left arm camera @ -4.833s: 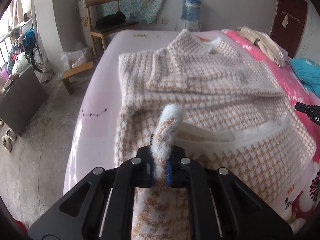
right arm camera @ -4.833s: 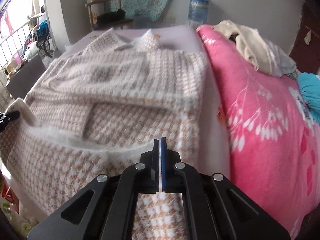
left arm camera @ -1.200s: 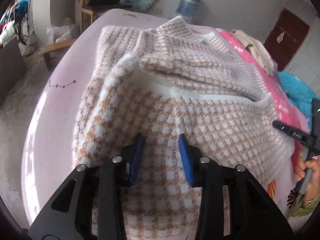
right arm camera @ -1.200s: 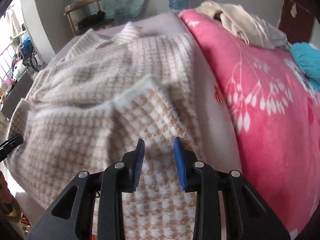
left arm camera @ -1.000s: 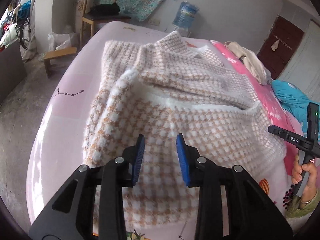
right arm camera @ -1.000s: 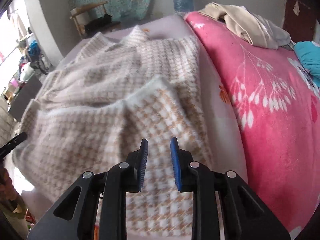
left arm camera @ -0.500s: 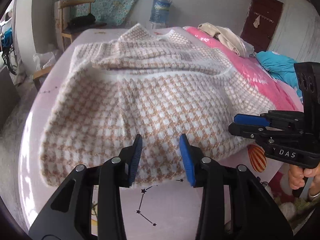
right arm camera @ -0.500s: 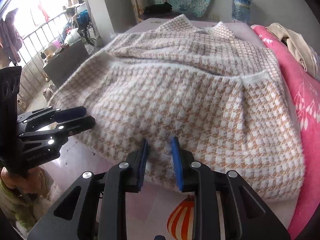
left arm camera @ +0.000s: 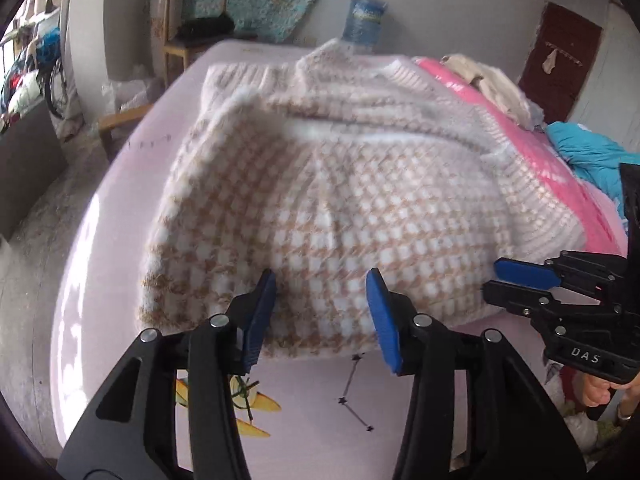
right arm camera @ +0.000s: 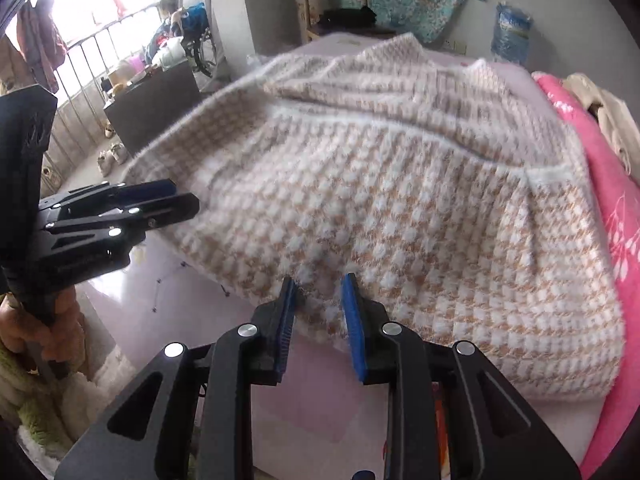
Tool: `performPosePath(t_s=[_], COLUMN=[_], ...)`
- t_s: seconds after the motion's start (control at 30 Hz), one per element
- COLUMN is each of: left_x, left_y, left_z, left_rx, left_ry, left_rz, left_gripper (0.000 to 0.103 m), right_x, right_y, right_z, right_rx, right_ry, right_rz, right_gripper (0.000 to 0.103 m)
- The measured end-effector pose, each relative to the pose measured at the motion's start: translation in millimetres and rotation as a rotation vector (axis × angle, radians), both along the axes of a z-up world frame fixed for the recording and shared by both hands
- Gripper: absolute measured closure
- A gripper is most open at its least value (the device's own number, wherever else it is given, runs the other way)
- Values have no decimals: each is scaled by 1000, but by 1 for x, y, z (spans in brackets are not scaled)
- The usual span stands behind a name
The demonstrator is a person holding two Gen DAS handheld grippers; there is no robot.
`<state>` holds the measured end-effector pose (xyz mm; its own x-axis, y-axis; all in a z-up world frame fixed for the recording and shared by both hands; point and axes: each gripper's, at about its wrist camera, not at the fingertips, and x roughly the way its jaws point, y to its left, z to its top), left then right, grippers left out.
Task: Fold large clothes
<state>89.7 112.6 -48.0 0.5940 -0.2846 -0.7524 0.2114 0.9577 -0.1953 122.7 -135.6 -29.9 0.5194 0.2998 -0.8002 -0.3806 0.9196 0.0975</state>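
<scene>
A large fluffy tan-and-white houndstooth sweater [left arm camera: 340,208] lies on the lilac bed sheet [left arm camera: 104,240], its lower part folded up over the body. It also fills the right wrist view [right arm camera: 400,208]. My left gripper [left arm camera: 322,280] is open at the sweater's near folded edge, holding nothing. My right gripper [right arm camera: 318,284] is open at the same near edge, further right, holding nothing. Each gripper shows in the other's view: the right one [left arm camera: 516,280] and the left one [right arm camera: 160,200].
A pink floral blanket [right arm camera: 616,208] lies along the bed's right side with beige clothes [left arm camera: 492,84] and a blue item [left arm camera: 588,156] on it. A wooden chair [left arm camera: 188,28] and a water jug [left arm camera: 364,16] stand by the far wall. The floor [left arm camera: 36,208] is to the left.
Both grippers let go of the sweater's hem after carrying it up over the body. They have pulled back to the near folded edge and stayed open.
</scene>
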Motion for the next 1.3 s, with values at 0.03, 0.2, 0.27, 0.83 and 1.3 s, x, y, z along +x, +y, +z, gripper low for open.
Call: performPosePath(t_s=[0.03, 0.2, 0.27, 0.83, 1.3], left_x=[-1, -9, -3, 0, -1], left_y=[1, 12, 22, 19, 11], left_z=[1, 17, 3, 5, 23], left_rx=[-5, 14, -1, -30, 8], left_ry=[-14, -66, -17, -4, -41], left_rz=[3, 21, 52, 56, 51], left_gripper=[59, 49, 49, 37, 34], right_x=[-1, -9, -1, -5, 3], right_y=[0, -29, -50, -145, -181], right_z=[4, 32, 15, 8, 36], right_rx=[-8, -43, -31, 1, -7], right_ry=[0, -79, -18, 7, -57], right_rz=[3, -102, -174, -400, -502], right_gripper=[78, 77, 76, 60, 54])
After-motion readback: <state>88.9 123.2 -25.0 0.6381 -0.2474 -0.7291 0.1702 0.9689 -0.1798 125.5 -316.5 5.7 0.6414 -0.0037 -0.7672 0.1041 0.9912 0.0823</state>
